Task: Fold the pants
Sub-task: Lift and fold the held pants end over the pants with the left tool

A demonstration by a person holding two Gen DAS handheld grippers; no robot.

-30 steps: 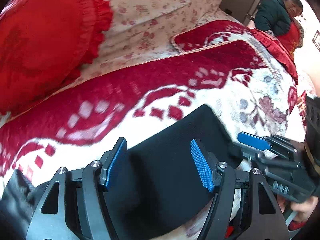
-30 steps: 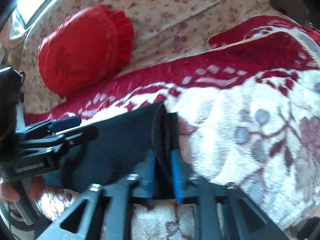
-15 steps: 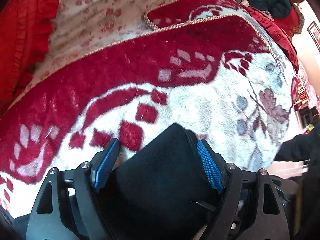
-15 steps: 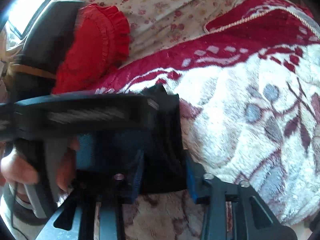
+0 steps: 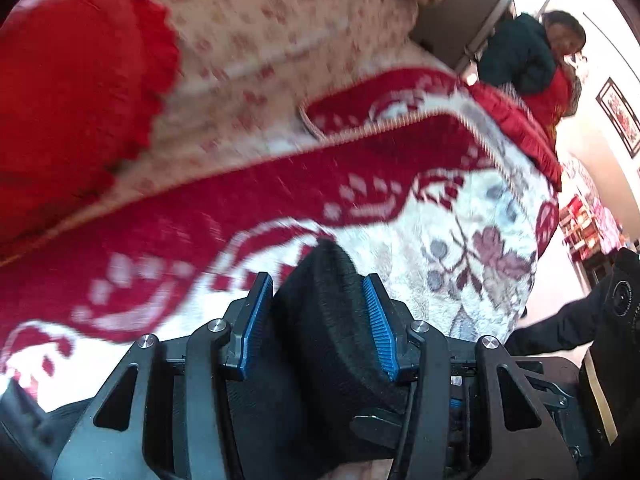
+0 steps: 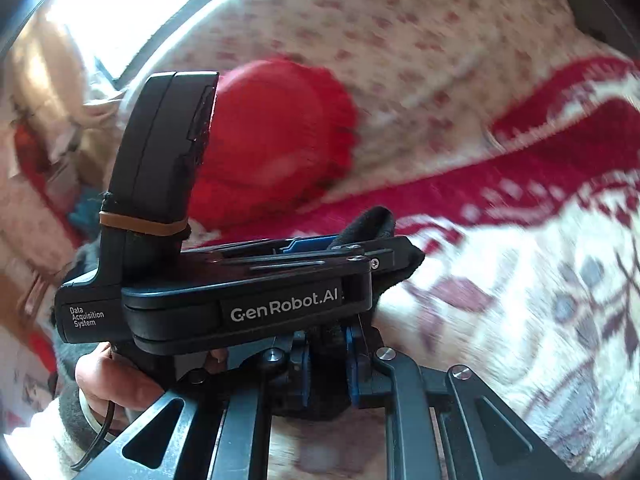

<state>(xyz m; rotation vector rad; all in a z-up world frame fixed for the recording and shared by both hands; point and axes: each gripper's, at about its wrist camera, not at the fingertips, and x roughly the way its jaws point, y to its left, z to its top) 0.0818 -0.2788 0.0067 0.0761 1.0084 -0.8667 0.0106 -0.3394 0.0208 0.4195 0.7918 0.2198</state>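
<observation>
The black pants (image 5: pixel 324 276) are bunched into a thick fold over the red-and-white blanket (image 5: pixel 240 208). My left gripper (image 5: pixel 318 314) has that fold between its blue pads (image 5: pixel 378 326); its jaws are closing and both pads press the fabric. In the right wrist view the left gripper (image 6: pixel 362 250) crosses the picture sideways, a tip of the pants (image 6: pixel 376 220) poking above it. Just beneath, my right gripper (image 6: pixel 329 364) is closing, its pads (image 6: pixel 354 360) pinching black fabric. A hand (image 6: pixel 116 376) holds the left gripper's handle.
A round red frilled cushion (image 5: pixel 72 92) lies on the floral sheet (image 5: pixel 280 28) beyond the blanket. A person in a dark jacket (image 5: pixel 516 56) stands at the far right corner of the bed. A black sleeve (image 5: pixel 560 328) reaches in at the right edge.
The pants, flat and wide between the left jaws before, are now bunched in a narrower grip. The right jaws have drawn in on the fabric. The left gripper now crosses above the right one.
</observation>
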